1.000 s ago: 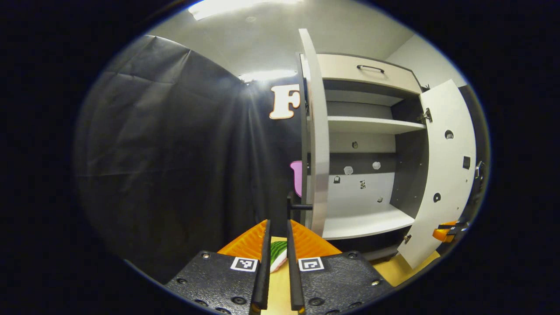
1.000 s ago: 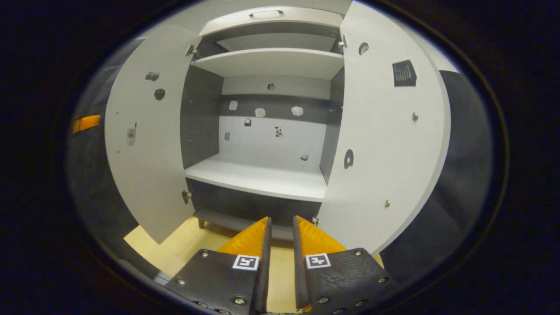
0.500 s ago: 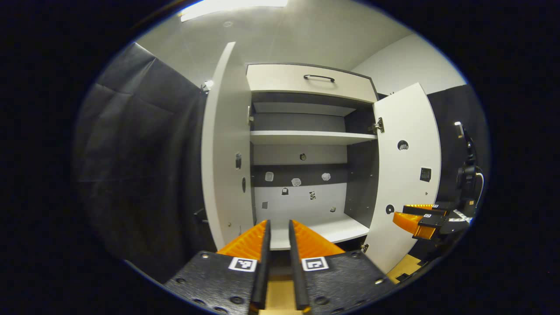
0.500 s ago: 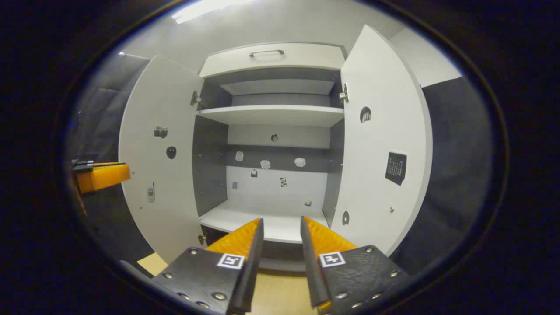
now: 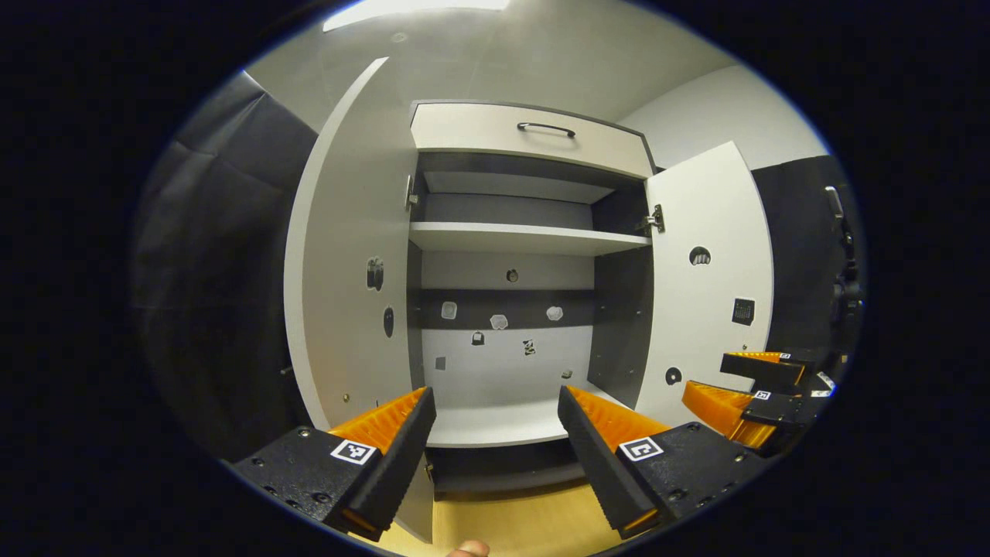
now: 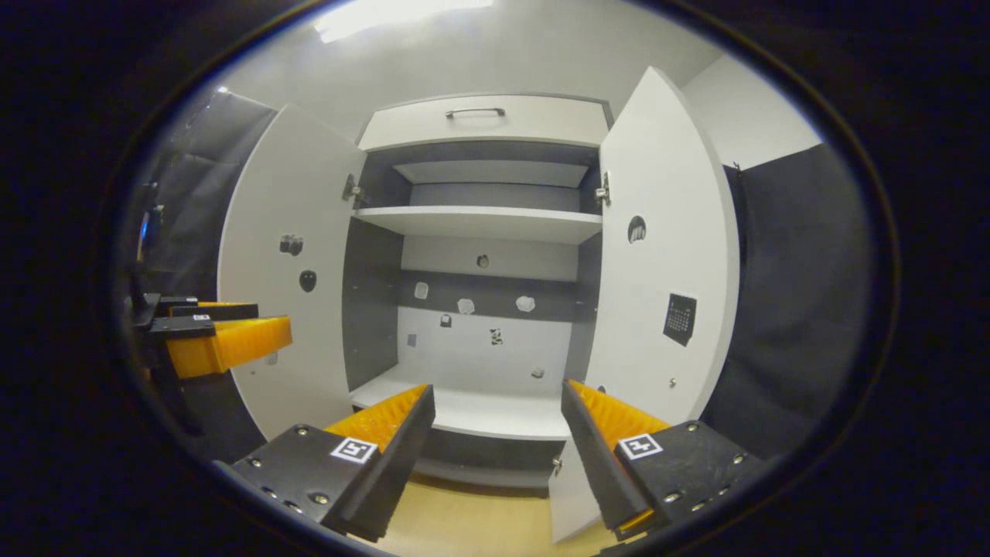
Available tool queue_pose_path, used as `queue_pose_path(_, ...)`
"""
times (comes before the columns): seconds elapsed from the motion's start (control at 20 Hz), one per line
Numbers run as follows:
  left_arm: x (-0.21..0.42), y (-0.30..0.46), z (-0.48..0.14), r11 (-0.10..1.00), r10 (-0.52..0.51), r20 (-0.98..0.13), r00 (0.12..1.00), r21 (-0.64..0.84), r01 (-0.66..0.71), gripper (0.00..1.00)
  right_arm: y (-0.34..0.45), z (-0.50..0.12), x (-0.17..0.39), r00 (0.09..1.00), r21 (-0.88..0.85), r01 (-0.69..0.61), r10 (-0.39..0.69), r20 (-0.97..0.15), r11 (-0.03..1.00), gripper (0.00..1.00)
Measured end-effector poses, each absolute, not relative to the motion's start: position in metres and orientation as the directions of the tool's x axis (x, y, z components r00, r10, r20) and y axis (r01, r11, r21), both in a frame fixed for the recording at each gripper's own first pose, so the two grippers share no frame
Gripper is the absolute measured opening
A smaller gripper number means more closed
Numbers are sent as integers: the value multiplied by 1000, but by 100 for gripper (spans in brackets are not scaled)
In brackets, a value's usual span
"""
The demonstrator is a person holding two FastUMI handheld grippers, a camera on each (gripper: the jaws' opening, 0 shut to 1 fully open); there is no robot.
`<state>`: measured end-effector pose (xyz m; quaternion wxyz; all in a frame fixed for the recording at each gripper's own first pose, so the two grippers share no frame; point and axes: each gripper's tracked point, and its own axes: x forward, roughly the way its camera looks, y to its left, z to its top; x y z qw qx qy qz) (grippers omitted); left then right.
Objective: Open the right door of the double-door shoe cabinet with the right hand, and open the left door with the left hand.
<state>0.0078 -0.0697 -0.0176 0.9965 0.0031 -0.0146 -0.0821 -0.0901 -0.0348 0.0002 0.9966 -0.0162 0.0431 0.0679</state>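
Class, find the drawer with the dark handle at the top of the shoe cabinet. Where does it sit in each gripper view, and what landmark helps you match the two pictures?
Left gripper view: drawer upper centre, above the open compartment.
Right gripper view: drawer upper centre, between the door tops.
Shared landmark: the upper shelf below it.

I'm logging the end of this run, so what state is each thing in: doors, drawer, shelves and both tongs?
Left door: swung wide open.
Right door: swung wide open.
Drawer: shut.
Shelves: bare.
Left tongs: open, holding nothing, clear of the doors.
Right tongs: open, holding nothing, clear of the doors.
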Motion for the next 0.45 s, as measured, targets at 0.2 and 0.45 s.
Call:
queue_pose_path(0.2,10,-72,-19,980,-196,23,980,27,195,100,-41,7,-96,992,8,-100,100,-73,995,98)
queue_pose_path(0.45,12,-84,-20,963,-267,19,963,38,266,98,-51,14,-116,998,16,-36,37,-52,999,98)
